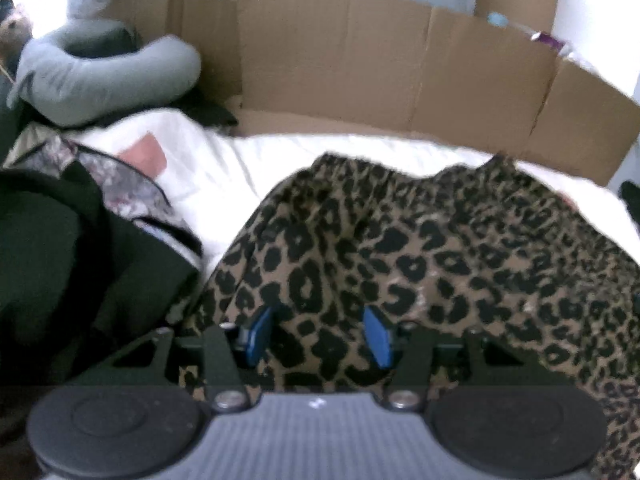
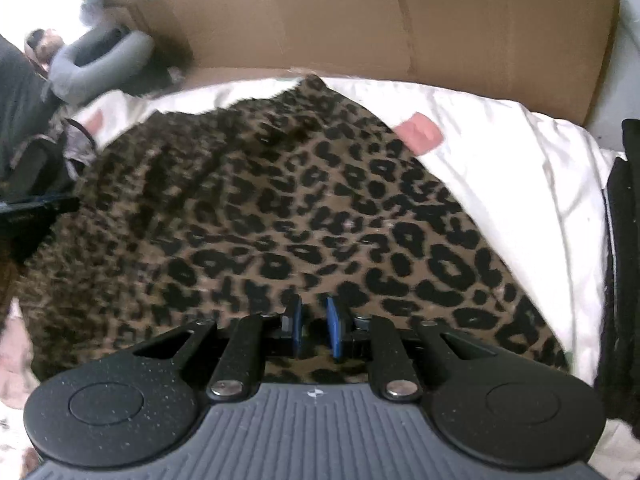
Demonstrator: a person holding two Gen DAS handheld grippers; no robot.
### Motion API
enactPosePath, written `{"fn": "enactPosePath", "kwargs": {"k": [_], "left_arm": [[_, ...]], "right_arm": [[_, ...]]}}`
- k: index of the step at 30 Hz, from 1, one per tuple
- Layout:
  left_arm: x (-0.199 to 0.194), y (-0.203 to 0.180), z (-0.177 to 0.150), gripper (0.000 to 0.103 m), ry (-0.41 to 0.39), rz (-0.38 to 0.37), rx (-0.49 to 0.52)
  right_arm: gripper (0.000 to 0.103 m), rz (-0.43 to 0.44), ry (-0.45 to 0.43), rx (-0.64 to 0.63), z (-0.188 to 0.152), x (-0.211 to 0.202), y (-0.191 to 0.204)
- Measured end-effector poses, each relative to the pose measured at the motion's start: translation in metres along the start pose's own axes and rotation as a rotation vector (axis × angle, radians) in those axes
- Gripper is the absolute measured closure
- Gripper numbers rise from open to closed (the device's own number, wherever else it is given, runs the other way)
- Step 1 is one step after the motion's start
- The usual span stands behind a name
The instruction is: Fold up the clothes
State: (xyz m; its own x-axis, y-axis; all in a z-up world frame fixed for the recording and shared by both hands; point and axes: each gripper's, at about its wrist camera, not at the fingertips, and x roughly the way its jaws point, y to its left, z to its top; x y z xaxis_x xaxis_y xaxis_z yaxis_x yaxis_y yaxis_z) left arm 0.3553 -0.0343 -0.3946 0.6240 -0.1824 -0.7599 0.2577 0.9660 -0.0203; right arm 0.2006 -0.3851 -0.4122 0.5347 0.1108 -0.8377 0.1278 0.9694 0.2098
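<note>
The leopard-print garment [image 1: 420, 240] is serving as the landmark; it is lying spread over the white sheet [image 1: 224, 164] of what appears to be a bed, though the blur makes the surface hard to confirm.

Far left of the garment, a grey ring cushion [image 1: 108, 76] is sitting beside a small plush toy [image 1: 12, 28]. Nearer, just left of the garment, a pile of dark and patterned clothes [image 1: 80, 240] is lying on the sheet, touching the garment's left edge. A pink patch [image 1: 146, 158] is showing on the sheet above that pile.

Behind the garment, flattened brown cardboard [image 1: 360, 64] is standing along the far edge.

The left gripper [image 1: 316, 332] is hovering over the near left part of the garment with its jaws standing moderately apart; the print is visible between them, and no pad is pressing on cloth.

The right gripper [image 2: 314, 328] is sitting over the near middle of the garment [image 2: 280, 220], jaws narrowed to a slim gap. Whether a fold is being pinched there cannot be told.

Right of the garment, bare sheet [image 2: 520, 200] is showing, then a dark object [image 2: 628, 240] at the frame edge.
</note>
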Motion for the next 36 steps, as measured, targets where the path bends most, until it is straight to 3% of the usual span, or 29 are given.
{"fn": "enactPosePath", "kwargs": {"k": [8, 16, 21, 27, 31, 36], "left_arm": [[0.02, 0.024, -0.018, 0.057, -0.004, 0.019, -0.058], [0.015, 0.025, 0.005, 0.063, -0.057, -0.047, -0.067], [0.03, 0.021, 0.014, 0.082, -0.044, -0.048, -0.064], [0.054, 0.028, 0.018, 0.08, 0.014, -0.017, -0.091], [0.052, 0.03, 0.026, 0.08, 0.011, -0.004, -0.114], [0.038, 0.023, 0.034, 0.079, -0.04, -0.063, -0.082]], "right_arm": [[0.09, -0.178, 0.033, 0.008, -0.007, 0.012, -0.038], [0.088, -0.107, -0.014, 0.023, 0.006, 0.001, -0.039], [0.088, -0.075, -0.026, -0.022, 0.019, 0.011, -0.02], [0.088, -0.073, -0.012, -0.042, 0.03, 0.043, -0.011], [0.089, -0.099, -0.011, -0.01, 0.04, 0.059, -0.021], [0.087, -0.113, -0.034, -0.011, 0.061, 0.061, -0.023]]}}
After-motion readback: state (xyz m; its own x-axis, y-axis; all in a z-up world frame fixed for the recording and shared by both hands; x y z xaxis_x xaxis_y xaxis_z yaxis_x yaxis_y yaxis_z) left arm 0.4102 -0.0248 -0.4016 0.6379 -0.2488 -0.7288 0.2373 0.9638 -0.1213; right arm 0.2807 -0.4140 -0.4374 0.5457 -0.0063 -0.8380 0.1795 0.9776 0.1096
